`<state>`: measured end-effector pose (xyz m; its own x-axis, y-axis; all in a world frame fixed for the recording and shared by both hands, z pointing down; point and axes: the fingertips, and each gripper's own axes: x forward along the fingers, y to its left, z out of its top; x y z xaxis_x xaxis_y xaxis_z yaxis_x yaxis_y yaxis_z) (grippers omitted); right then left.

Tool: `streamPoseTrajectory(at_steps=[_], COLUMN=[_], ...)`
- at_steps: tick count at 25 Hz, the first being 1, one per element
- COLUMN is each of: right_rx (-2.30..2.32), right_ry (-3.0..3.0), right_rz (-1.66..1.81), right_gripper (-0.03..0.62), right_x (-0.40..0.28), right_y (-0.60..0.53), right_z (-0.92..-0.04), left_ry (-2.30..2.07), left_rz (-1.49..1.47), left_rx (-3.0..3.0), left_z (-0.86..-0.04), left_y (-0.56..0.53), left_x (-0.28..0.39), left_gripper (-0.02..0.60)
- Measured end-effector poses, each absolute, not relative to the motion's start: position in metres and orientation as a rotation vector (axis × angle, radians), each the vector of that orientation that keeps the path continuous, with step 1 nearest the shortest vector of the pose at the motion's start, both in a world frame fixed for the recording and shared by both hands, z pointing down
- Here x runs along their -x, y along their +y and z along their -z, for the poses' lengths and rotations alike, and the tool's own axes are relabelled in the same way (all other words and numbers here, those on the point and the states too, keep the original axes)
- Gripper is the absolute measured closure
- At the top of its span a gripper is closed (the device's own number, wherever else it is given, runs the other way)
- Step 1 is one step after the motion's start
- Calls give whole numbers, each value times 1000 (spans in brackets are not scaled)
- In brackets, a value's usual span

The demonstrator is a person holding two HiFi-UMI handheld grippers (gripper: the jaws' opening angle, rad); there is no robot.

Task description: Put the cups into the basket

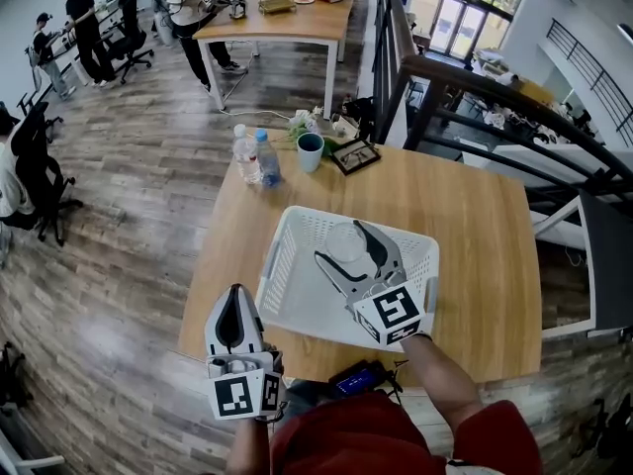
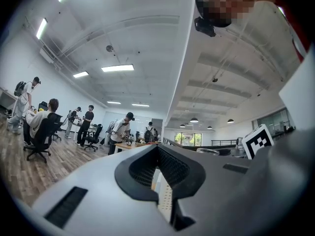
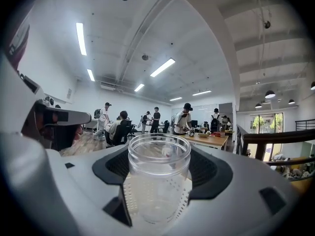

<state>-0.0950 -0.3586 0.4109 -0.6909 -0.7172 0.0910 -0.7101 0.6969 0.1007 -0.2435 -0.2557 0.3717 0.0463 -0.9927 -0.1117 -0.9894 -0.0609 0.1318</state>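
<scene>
A clear plastic cup point(image 1: 344, 237) hangs upright over the far part of the white slotted basket point(image 1: 297, 295), which stands on the wooden table. My right gripper point(image 1: 339, 246) is shut on it. In the right gripper view the clear cup point(image 3: 158, 176) fills the space between the two jaws of the right gripper point(image 3: 158, 193), rim up. A teal cup point(image 1: 310, 151) stands at the table's far edge. My left gripper point(image 1: 235, 303) hovers at the table's near left edge, shut and holding nothing. In the left gripper view the left gripper point(image 2: 160, 181) has only a thin slit between its jaws.
Two water bottles point(image 1: 255, 156) stand left of the teal cup, and a black-framed picture point(image 1: 354, 155) lies to its right. A dark phone point(image 1: 358, 377) sits at the near table edge. A black railing point(image 1: 495, 97) runs behind the table. People stand at a far table point(image 1: 287, 20).
</scene>
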Motion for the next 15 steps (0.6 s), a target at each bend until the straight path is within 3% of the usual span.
streamPoseTrajectory(at_steps=[15], right_rx=[-1102], right_ry=[-2775], right_rz=[-90], right_gripper=[239], right_x=[117], right_y=[-390], right_z=[-459], left_ry=[-2149], left_rz=[283], left_rx=[-2219], left_z=[-376], left_y=[-247], left_x=[252], left_gripper=[581])
